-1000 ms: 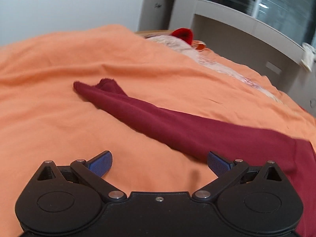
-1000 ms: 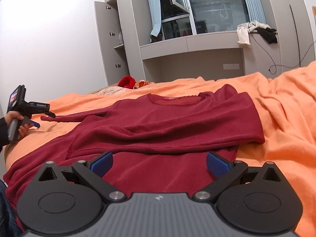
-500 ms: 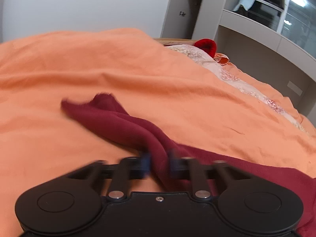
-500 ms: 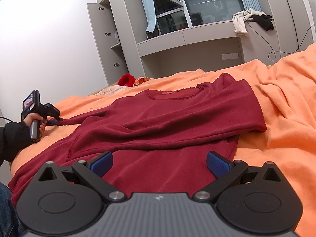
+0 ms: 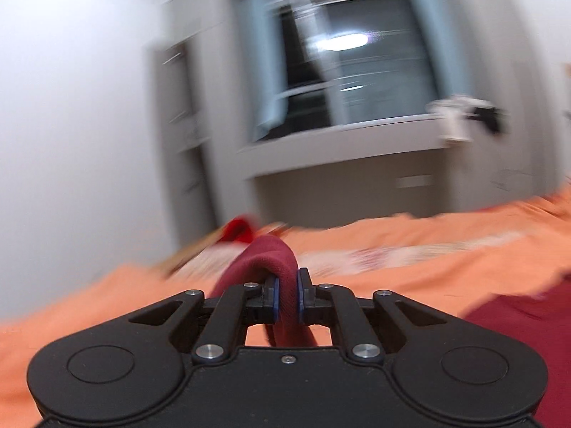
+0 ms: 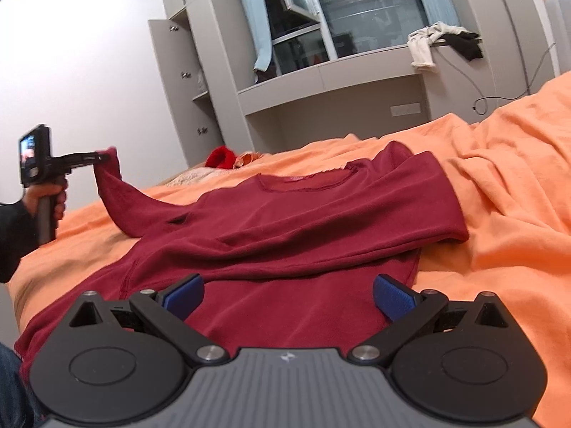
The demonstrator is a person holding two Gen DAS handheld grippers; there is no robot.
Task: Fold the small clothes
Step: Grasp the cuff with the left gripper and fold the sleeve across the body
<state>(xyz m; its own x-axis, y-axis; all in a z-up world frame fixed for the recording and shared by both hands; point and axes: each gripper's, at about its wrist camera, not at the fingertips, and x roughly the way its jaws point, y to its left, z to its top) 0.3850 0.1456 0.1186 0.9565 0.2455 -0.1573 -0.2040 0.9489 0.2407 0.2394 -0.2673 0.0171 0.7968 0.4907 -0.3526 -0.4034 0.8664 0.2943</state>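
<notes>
A dark red long-sleeved sweater point(image 6: 303, 221) lies spread on the orange bed cover point(image 6: 499, 196), its right side folded over the body. My left gripper point(image 5: 287, 296) is closing tight on the end of the left sleeve point(image 5: 267, 253), which bulges up between the blue pads. In the right wrist view that left gripper point(image 6: 103, 157) holds the sleeve point(image 6: 117, 192) lifted off the bed at the far left. My right gripper point(image 6: 288, 292) is open just above the sweater's lower hem, with nothing between its fingers.
A bright red item point(image 6: 219, 157) lies at the head of the bed. Grey cabinets and a window ledge with draped clothes point(image 6: 439, 41) stand behind. A person's hand point(image 6: 46, 196) holds the left gripper; a jeans-clad leg point(image 6: 10, 385) is at the lower left.
The left gripper shut on the sleeve end, then lifted it off the bed and swung round toward the window. The right gripper stayed open in place.
</notes>
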